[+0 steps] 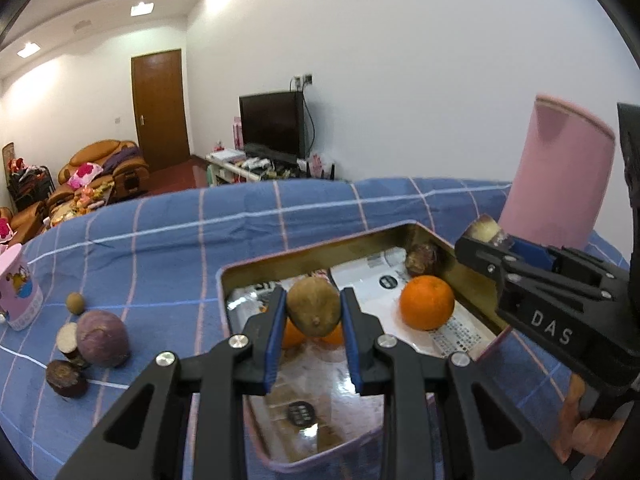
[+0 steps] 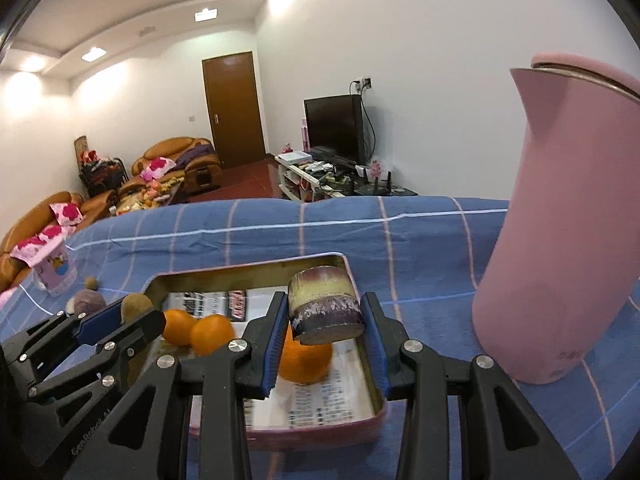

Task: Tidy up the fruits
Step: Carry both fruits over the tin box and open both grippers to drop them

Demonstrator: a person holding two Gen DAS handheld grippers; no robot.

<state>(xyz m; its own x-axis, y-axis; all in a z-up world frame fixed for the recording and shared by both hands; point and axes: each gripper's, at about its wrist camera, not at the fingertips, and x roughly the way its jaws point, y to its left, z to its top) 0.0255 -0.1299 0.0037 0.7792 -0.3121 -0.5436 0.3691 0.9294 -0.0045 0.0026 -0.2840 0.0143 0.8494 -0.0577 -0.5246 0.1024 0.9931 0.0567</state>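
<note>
My left gripper is shut on a brown kiwi and holds it above the pink tin tray. My right gripper is shut on a purple sugarcane piece above the tray's right part. The tray holds an orange, a dark cane piece and more oranges under the kiwi. The right gripper also shows in the left wrist view, the left one in the right wrist view.
On the blue checked cloth at left lie a purple round fruit, cane pieces, a small brown fruit and a pink cup. A tall pink jug stands right of the tray.
</note>
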